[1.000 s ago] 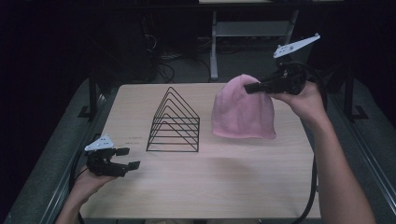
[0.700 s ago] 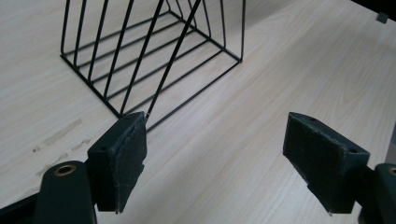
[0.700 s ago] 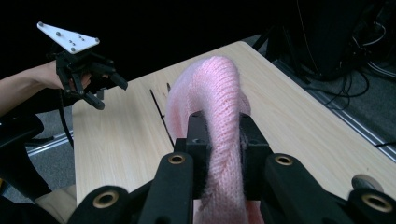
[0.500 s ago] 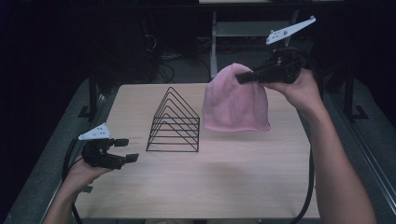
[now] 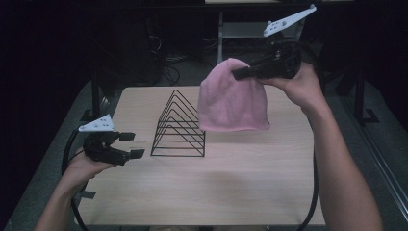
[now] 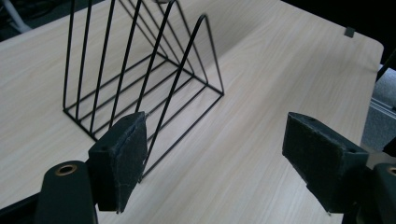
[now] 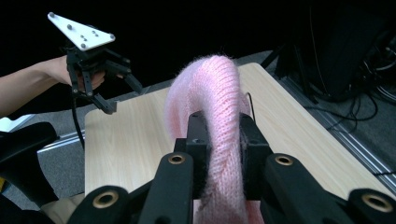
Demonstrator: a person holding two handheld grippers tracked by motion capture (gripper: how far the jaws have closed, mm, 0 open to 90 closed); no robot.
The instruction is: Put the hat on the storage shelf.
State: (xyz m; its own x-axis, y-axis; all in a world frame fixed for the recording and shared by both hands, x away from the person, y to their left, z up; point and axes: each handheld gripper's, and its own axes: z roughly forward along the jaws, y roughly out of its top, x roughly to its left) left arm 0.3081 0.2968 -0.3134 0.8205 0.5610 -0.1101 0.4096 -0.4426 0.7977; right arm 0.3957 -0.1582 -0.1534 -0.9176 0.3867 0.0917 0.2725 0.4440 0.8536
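Two black jaws of my right gripper are clenched on the crown of the pink knit beanie, which hangs clear above the table toward one o'clock, just beside the black wire file rack. It looks light, soft and floppy, so I judge a pinch of bunched knit near the top holds best. My left gripper, at nine o'clock, is spread wide and empty.
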